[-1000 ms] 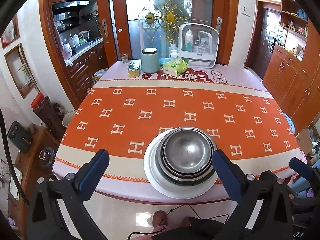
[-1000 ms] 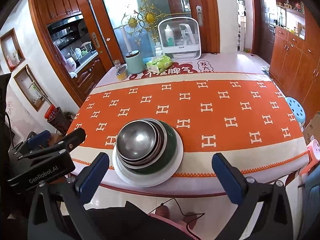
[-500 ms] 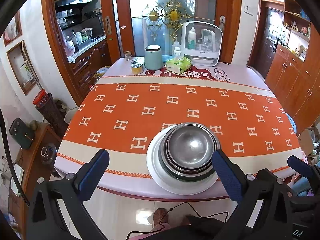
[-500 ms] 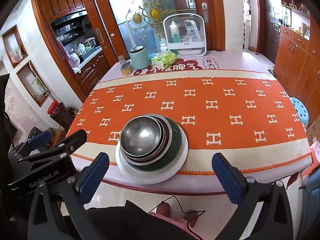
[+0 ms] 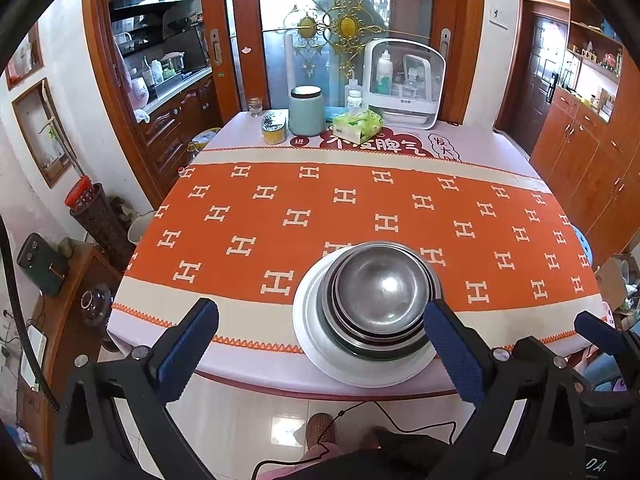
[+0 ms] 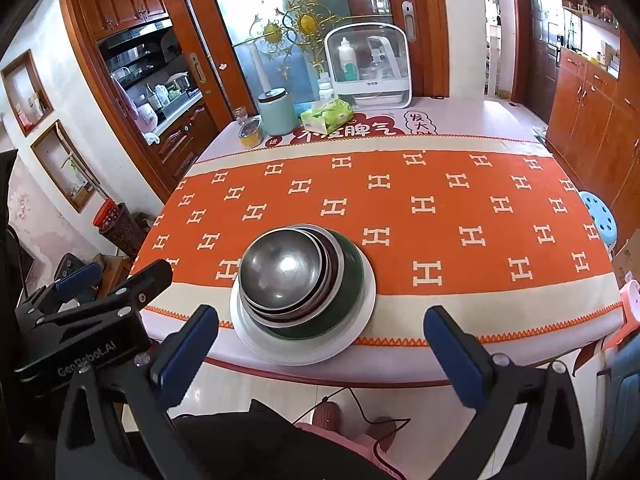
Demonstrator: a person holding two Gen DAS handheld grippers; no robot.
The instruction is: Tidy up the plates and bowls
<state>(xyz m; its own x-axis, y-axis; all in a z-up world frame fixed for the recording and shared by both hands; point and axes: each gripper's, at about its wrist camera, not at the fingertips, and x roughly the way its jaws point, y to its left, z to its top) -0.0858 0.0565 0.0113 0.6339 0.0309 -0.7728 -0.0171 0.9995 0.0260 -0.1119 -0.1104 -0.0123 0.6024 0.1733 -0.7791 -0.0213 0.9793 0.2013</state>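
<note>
A stack of nested steel bowls [image 5: 380, 292] sits on a white plate [image 5: 316, 344] near the table's front edge. In the right wrist view the steel bowls [image 6: 280, 268] rest in a dark green bowl [image 6: 348, 280] on the white plate [image 6: 304, 350]. My left gripper [image 5: 320, 356] is open and empty, held back over the floor in front of the table, the stack to its right. My right gripper [image 6: 320, 356] is open and empty, held back off the table edge. The left gripper's body [image 6: 84, 320] shows at the lower left of the right wrist view.
The table has an orange patterned cloth [image 5: 360, 208]. At its far end stand a pale green canister [image 5: 306, 110], a tin [image 5: 274, 128], a tissue pack [image 5: 356, 126] and a white storage case [image 5: 404, 84]. Wooden cabinets [image 5: 592, 148] flank the room. A blue stool [image 6: 598, 212] stands right.
Both grippers have pulled back and risen a little from the table, so the stack looks farther away. The stack has not moved. Both grippers stay open.
</note>
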